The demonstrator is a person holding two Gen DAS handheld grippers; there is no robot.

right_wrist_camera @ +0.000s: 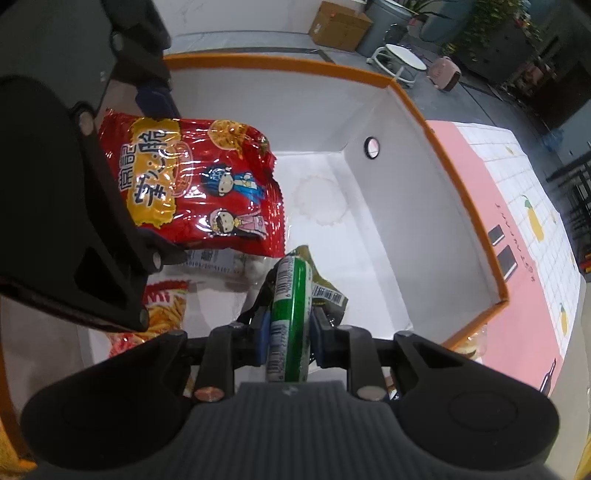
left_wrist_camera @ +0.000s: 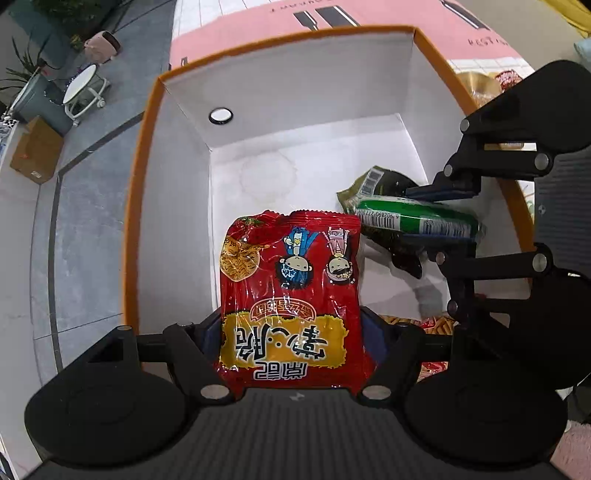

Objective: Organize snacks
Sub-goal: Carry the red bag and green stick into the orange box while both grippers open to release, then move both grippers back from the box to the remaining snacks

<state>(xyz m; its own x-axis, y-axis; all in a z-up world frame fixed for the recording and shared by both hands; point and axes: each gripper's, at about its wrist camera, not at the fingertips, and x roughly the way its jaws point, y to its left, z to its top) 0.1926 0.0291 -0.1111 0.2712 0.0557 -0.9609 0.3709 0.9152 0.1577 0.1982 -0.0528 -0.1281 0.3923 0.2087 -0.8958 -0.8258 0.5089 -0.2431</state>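
Left wrist cam first: my left gripper [left_wrist_camera: 295,350] is clamped on the red snack bag [left_wrist_camera: 290,295], squeezing it from both sides near its lower end, so the cartoon characters and the yellow label read upside down to me. The bag hangs over the orange-rimmed white box [left_wrist_camera: 144,206], near its front edge. Over on the right side my right gripper [left_wrist_camera: 439,225] reaches in sideways with the green packet [left_wrist_camera: 417,219] pinched between its blue pads [left_wrist_camera: 439,192], and there's an olive-coloured wrapper [left_wrist_camera: 369,184] tucked right against it. Under that arm I can just spot an orange fries-print bag [left_wrist_camera: 436,325] low in the box. A round hole [left_wrist_camera: 221,116] sits in the box's far wall, and the box is parked on a pink mat [left_wrist_camera: 258,26].

Right wrist cam: my right gripper [right_wrist_camera: 286,332] is closed snug on the green packet [right_wrist_camera: 290,314], barcode facing up-left, the olive wrapper [right_wrist_camera: 328,291] poking out just beside it. The red snack bag [right_wrist_camera: 199,184] floats to the left, held by my left gripper, whose tips are hidden behind the bag here. Below it lie the fries-print bag [right_wrist_camera: 166,306] and a clear pack [right_wrist_camera: 229,266] I can't make out, both on the box floor [right_wrist_camera: 369,240].
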